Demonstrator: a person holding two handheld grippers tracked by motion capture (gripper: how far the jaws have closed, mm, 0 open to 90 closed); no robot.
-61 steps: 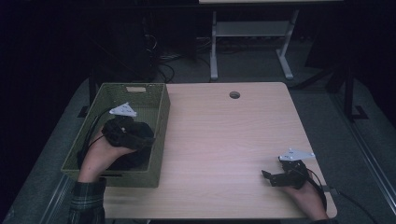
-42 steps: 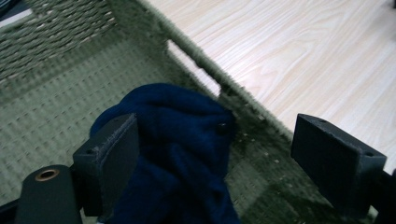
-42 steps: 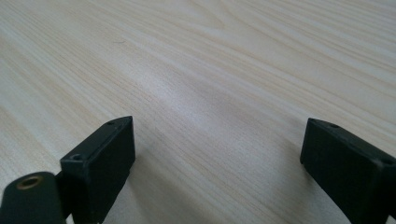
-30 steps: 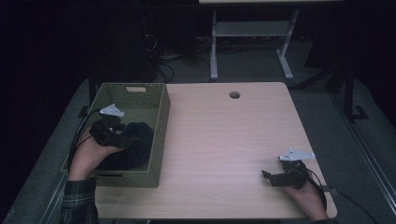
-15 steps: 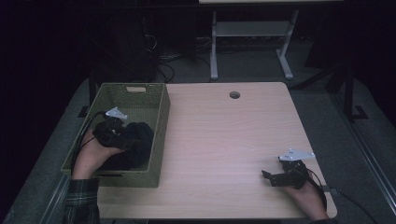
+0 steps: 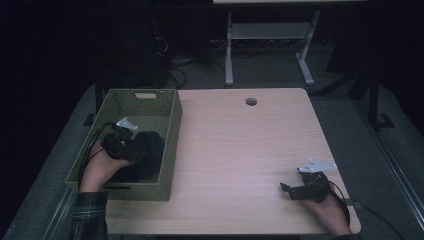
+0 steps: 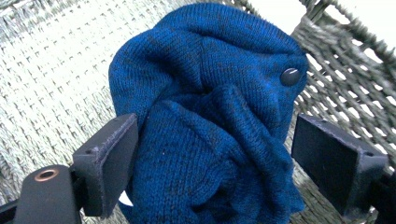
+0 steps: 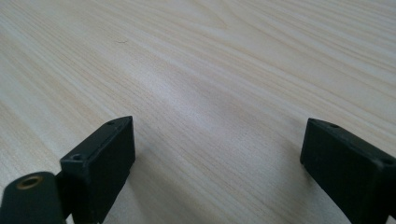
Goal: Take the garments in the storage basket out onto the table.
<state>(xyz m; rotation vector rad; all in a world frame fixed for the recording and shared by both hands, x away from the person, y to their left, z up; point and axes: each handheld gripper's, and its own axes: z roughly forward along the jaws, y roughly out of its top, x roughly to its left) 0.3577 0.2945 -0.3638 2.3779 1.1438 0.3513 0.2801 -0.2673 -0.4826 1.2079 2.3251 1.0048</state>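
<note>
Inside the woven basket (image 6: 172, 130), the left gripper (image 7: 215, 158) holds its fingers wide apart around a bunched blue knit garment (image 7: 210, 116), one dark button showing, basket wall close beyond. Rightward, the right gripper (image 6: 291, 192) rests on bare surface (image 6: 235, 150), fingers spread, holding nothing.

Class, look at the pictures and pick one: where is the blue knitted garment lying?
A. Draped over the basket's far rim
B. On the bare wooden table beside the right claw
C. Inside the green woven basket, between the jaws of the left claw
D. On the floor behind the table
C: the blue knitted garment lies on the woven bottom of the green basket, with the left claw open around it.
</note>
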